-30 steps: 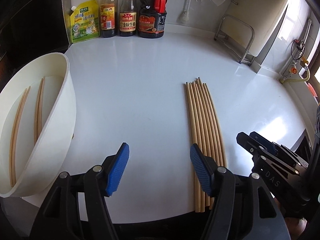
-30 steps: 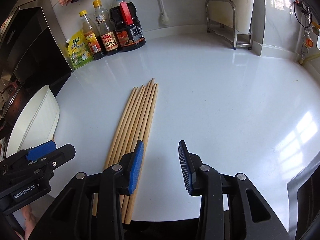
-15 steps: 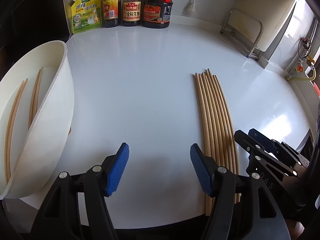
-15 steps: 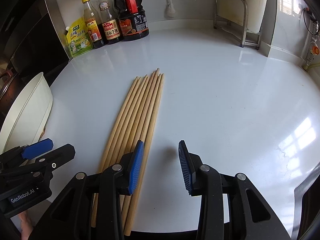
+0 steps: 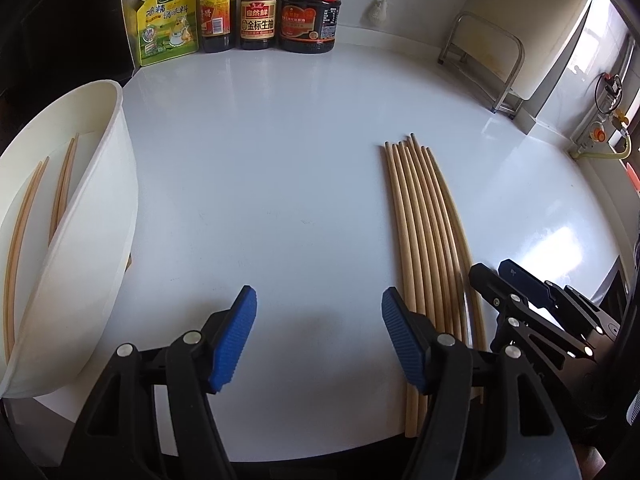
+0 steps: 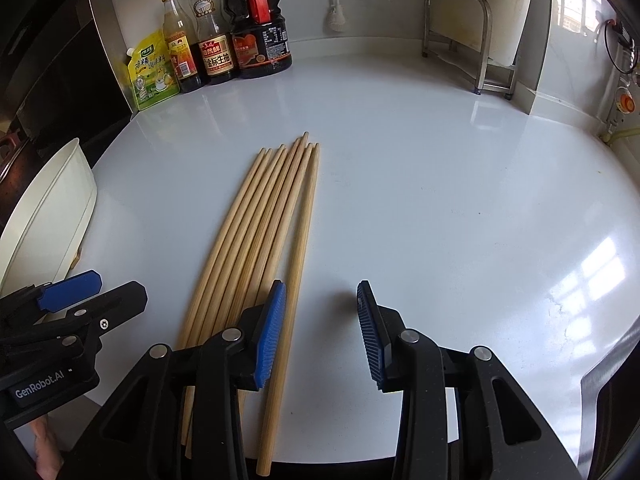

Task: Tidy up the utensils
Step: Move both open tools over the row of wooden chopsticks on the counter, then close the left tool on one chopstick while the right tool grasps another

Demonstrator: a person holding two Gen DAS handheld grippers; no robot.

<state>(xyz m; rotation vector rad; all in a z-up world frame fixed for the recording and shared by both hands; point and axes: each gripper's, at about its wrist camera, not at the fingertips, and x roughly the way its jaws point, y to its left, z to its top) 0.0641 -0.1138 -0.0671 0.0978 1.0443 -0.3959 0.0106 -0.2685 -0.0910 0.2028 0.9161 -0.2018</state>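
Only the left wrist view shows chopsticks (image 5: 60, 188) inside the tub (image 5: 92, 248).

Laid side by side on the counter (image 6: 440, 168), a row of chopsticks (image 6: 256, 232), tips toward the back wall. Off to the left at the counter's edge, a tub (image 5: 96, 216) holding more chopsticks (image 5: 60, 188). Lined up along the back wall, a seasoning pouch (image 6: 154, 74) at far left, then two bottles (image 6: 200, 56) and a large jug (image 6: 260, 40). In the back right corner, a metal rack (image 6: 476, 40). Just right of the row's near ends, right gripper (image 6: 320, 336); between tub and row, left gripper (image 5: 316, 340), both above the counter's near edge.
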